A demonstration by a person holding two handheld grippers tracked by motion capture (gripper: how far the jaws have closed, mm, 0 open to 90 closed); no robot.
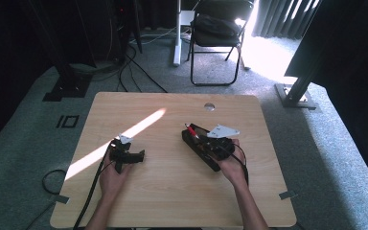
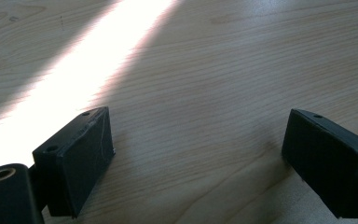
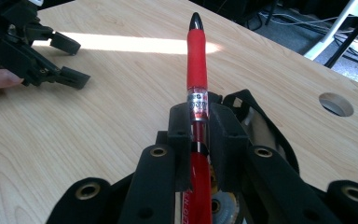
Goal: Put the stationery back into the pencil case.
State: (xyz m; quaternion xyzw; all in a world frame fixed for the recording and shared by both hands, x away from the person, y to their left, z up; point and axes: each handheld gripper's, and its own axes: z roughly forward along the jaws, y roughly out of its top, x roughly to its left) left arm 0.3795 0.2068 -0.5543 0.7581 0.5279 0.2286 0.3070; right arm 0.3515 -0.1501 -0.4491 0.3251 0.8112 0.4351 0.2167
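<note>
Pen (image 3: 197,70) sat clamped between right gripper (image 3: 199,128) jaws, red grip and black tip sticking out past them over the table (image 3: 121,112). Left gripper (image 2: 200,154) jaws stood wide apart, nothing between, bare wood beyond.

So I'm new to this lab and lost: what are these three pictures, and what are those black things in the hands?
A person sits at a wooden table holding black tongs in each hand. The high view looks down from above; the other two come from cameras riding on each set of tongs. The left tongs are open over bare wood crossed by a sunlight stripe. The right tongs are shut on a red pen, above a black case lying on the table. Beyond stands a folding chair.
</note>
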